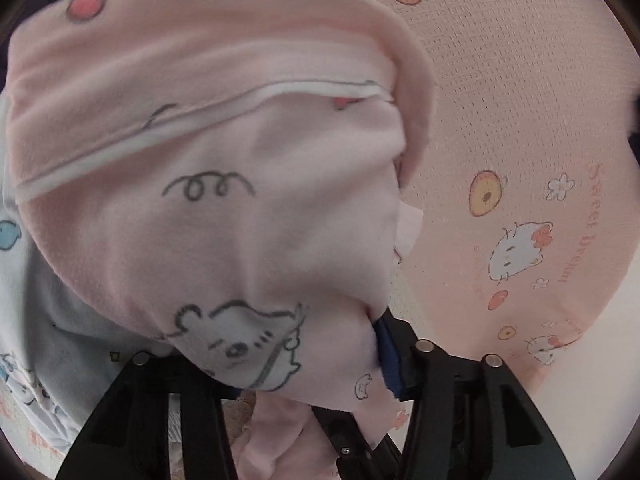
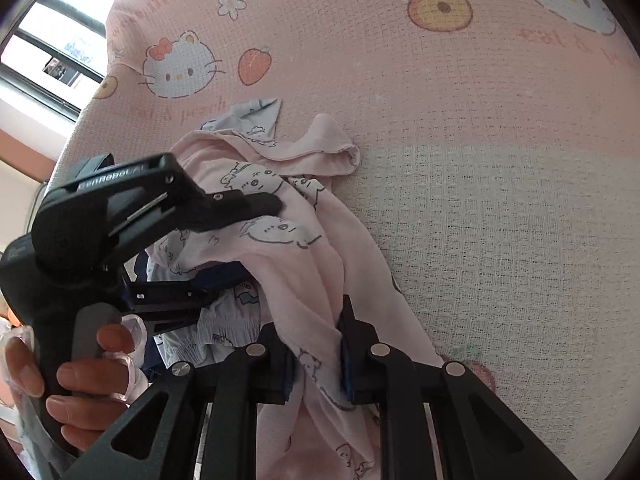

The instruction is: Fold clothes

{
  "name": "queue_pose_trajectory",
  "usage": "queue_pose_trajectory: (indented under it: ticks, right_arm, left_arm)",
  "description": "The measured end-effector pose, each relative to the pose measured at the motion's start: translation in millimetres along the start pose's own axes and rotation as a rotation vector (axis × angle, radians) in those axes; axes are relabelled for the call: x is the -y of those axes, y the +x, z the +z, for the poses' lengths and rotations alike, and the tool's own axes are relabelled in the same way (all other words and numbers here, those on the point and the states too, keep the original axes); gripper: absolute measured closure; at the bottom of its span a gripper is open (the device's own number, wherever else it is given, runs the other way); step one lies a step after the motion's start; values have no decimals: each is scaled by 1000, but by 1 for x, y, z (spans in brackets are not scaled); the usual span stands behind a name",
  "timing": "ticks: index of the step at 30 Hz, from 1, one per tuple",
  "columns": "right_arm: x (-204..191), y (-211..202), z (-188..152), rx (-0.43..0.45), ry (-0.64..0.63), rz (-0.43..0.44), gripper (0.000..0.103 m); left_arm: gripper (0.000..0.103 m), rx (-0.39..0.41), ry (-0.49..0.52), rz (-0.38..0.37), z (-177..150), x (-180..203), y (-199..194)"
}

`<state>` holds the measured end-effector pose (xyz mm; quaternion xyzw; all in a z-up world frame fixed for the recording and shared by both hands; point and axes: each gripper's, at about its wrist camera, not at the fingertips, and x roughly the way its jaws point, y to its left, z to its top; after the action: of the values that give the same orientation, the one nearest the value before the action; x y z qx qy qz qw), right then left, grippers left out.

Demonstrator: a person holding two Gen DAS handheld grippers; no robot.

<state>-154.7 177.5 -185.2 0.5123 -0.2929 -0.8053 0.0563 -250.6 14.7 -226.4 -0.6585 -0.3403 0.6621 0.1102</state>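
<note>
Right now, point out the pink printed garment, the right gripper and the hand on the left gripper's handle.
pink printed garment (image 2: 292, 264), right wrist view, on its draped middle.
right gripper (image 2: 316, 354), right wrist view, midway between its fingertips.
hand (image 2: 76, 376), right wrist view, on its curled fingers.

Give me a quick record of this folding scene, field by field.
surface: pink cartoon-print bedspread
garment: pink pyjama piece with animal print, bunched, not yet folded
right gripper: shut on the pink fabric
left gripper: shut on the same garment, which drapes over its view
other clothes: a pale blue printed piece under the pink one
hand: grips the left gripper's handle
</note>
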Motion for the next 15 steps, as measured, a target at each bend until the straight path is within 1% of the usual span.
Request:
queue_pose_trajectory:
  ticks: [2,4,5,6,8,10,15]
  right_arm:
    - [1,2,0,-7,5,3,84]
    - [2,4,0,-11,6,6,78]
    - [1,5,1,-17,-3,6,69]
    - [1,5,1,-21,-11,1,54]
    - [-1,6,0,-24,-35,3,45]
    - [-3,6,0,-27,-63,5,44]
    - [-9,8,1,-27,-97,-40,44]
  left_arm:
    - [65,-3,7,-2,0,-4,1]
    - [69,-6,15,-4,1,-7,1]
    - [70,-2,23,-5,0,-7,1]
    - [71,2,28,-12,-1,-8,0]
    - [73,11,39,-24,-2,-10,-1]
    - [74,18,50,-38,-4,-12,-2]
    - [74,19,52,-56,-6,-15,-5]
